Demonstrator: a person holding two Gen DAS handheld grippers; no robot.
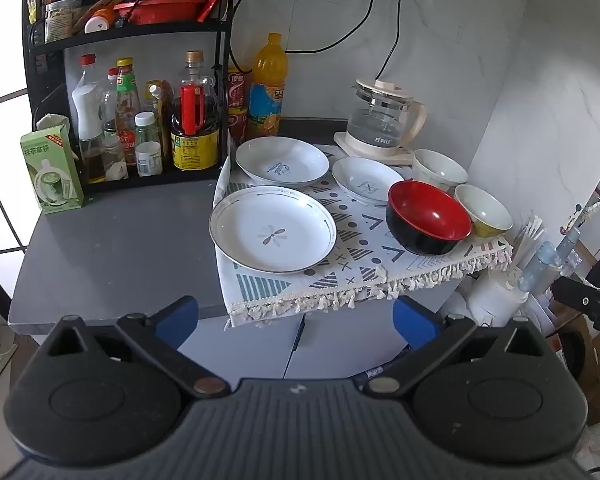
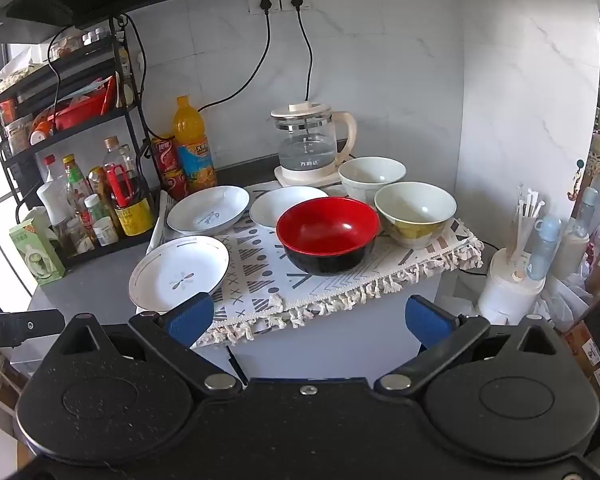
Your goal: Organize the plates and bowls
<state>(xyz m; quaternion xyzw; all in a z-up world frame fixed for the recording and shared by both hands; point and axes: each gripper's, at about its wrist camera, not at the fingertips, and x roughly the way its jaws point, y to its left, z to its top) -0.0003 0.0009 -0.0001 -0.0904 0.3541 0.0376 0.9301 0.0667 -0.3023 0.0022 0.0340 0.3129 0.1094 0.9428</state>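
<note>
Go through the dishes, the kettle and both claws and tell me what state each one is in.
Left claw: open, holding nothing.
Right claw: open, holding nothing.
Flower plate: upright, empty, unstacked.
Two back plates: empty, side by side.
Red bowl: upright, empty.
Yellow-patterned bowl: upright, empty.
White bowl: upright, empty.
Glass kettle: lid on, partly filled, on its base.

Both the left gripper point(image 1: 296, 320) and the right gripper point(image 2: 307, 318) are hovering with jaws spread wide, gripping nothing.
</note>
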